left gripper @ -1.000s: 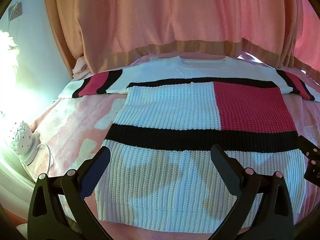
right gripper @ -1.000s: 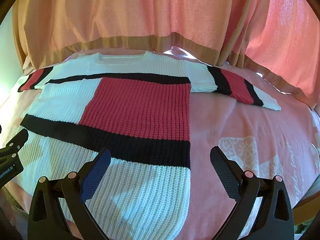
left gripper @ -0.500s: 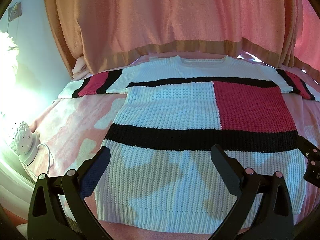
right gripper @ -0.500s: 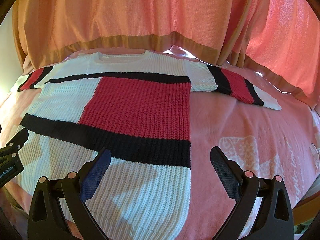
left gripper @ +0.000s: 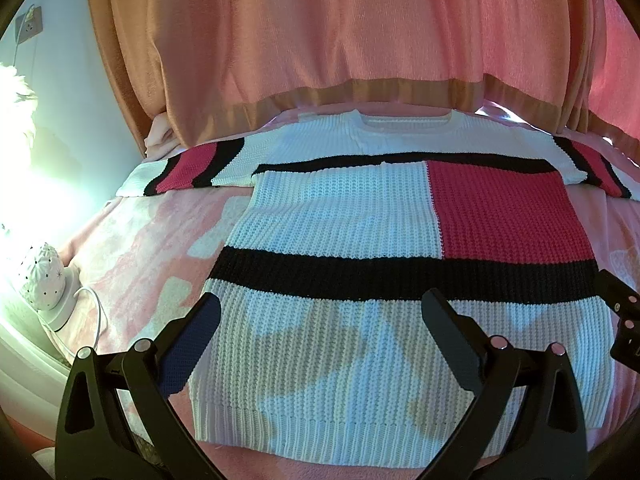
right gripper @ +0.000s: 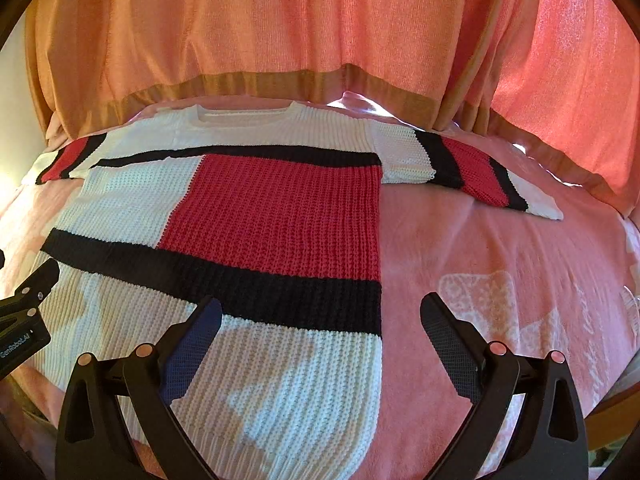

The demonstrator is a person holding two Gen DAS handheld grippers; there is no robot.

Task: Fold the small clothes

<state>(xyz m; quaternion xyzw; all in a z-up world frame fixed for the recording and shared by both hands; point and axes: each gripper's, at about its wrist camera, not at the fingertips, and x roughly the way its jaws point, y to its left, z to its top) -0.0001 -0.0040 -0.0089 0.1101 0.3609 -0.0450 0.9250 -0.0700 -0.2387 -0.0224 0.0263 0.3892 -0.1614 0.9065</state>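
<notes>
The white knitted sweater with black stripes and a red block (left gripper: 360, 240) lay flat on the pink blanket (right gripper: 500, 260), not folded yet. The left gripper (left gripper: 320, 316) and right gripper (right gripper: 320, 312) hung above its bottom edge, both spread wide and empty. Next they likely had to grab a sleeve or side; almost nothing had changed from a moment before.

Bare blanket (right gripper: 480, 248) right of sweater (right gripper: 272, 216); lamp (left gripper: 42, 280) left.

Your knit sweater (left gripper: 340, 232) lies flat, face up on the bed, sleeves spread wide: white with black bands and red blocks
</notes>
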